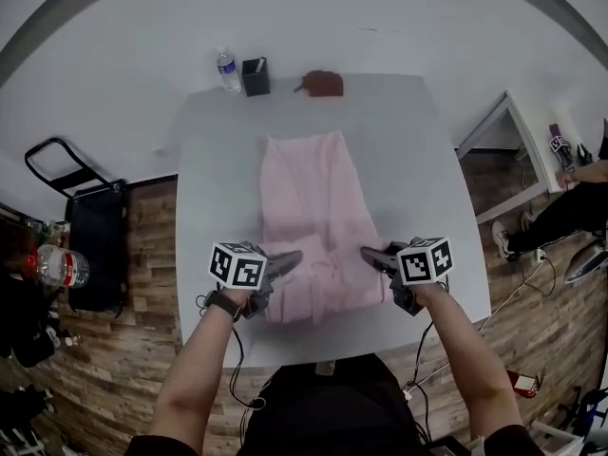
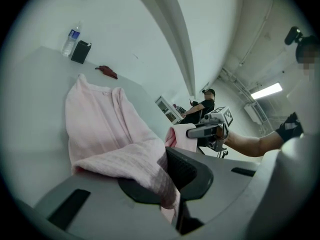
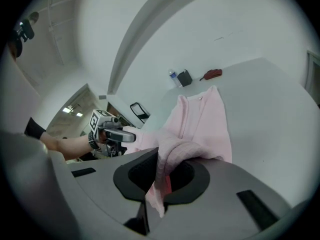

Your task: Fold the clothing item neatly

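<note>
A white table (image 1: pixel 408 160) stands on wood-plank floor (image 1: pixel 142 255), white wall (image 1: pixel 380 17) behind, black cart (image 1: pixel 95 245) beside.

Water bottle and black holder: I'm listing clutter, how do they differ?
The water bottle is clear with a blue label; the black holder is opaque. The water bottle is round and taller; the black holder is boxy and open-topped. Both stand upright, side by side at the table's far edge.

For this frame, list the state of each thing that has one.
pink garment: laid out lengthwise, near end held by both grippers.
left gripper: jaws shut on pink garment.
right gripper: jaws shut on pink garment.
water bottle: upright.
black holder: upright.
</note>
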A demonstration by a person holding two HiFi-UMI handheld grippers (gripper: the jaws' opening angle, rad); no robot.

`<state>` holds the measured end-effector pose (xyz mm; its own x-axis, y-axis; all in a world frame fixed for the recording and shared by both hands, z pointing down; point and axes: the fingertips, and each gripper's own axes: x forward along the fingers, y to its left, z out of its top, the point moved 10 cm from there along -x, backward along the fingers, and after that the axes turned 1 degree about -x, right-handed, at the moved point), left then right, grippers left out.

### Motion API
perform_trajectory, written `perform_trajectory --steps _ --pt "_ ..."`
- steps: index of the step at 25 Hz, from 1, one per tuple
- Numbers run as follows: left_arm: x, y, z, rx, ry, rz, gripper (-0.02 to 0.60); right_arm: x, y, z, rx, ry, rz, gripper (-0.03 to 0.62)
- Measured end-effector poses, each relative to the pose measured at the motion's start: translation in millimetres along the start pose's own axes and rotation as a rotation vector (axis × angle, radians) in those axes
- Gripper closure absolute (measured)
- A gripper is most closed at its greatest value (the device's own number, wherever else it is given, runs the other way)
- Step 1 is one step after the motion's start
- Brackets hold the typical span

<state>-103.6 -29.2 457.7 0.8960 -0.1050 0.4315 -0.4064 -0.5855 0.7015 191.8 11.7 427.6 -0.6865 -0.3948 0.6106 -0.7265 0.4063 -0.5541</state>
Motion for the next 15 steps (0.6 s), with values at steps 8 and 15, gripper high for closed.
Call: perform_trajectory --steps 8,15 --pt "30.0 55.8 12.2 -0.207 0.002 -0.032 0.412 56.1 -47.8 20.1 0.138 0.038 0.043 0.553" --pt "36.5 85.8 12.3 -0.355 0.089 0.036 0.354 62.2 -97.5 21.4 0.435 0.161 0.176 0.393"
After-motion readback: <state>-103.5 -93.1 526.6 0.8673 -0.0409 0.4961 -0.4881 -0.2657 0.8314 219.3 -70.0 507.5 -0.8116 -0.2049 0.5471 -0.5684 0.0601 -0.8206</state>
